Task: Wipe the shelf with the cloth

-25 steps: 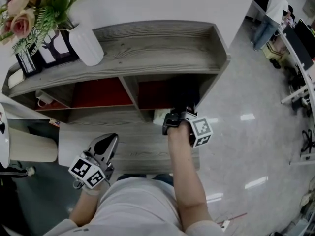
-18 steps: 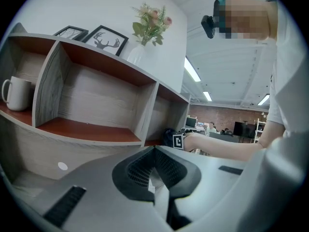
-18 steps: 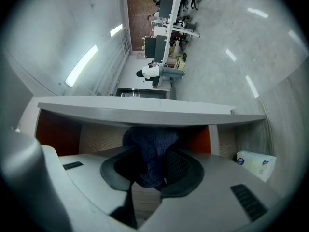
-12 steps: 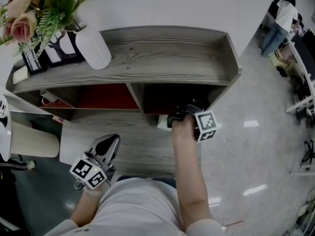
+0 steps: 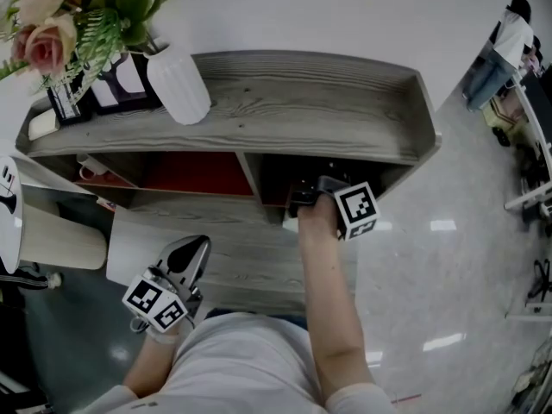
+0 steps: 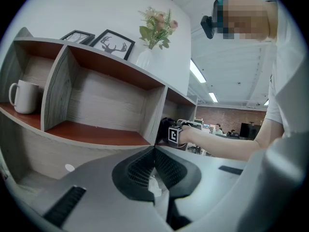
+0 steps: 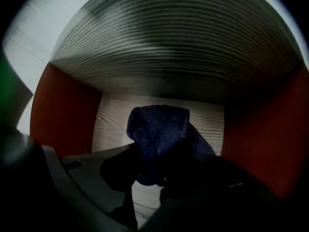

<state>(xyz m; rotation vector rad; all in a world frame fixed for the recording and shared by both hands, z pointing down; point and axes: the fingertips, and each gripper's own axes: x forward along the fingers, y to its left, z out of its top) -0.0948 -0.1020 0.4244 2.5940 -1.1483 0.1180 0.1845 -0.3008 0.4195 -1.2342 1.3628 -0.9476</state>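
Observation:
The grey wooden shelf (image 5: 302, 102) has red-lined compartments beneath its top. My right gripper (image 5: 307, 198) reaches into the mouth of the right compartment, its marker cube (image 5: 355, 210) just outside. In the right gripper view it (image 7: 154, 163) is shut on a bunched dark blue cloth (image 7: 161, 129), held in front of the pale wood back panel (image 7: 116, 115) between red side walls. My left gripper (image 5: 185, 258) hangs low at the left, near the body, jaws shut and holding nothing (image 6: 154, 153). From there the right gripper's cube (image 6: 175, 134) shows at the shelf's edge.
A white vase (image 5: 179, 84) with flowers and framed pictures (image 5: 121, 80) stand on the shelf top at the left. A white mug (image 6: 24, 96) sits in the far left compartment. A pale round stool (image 5: 53, 248) is at the left. People work at desks (image 5: 516, 37) far right.
My right gripper has pushed forward with the cloth, from just in front of the shelf into the right compartment. The left gripper has stayed put.

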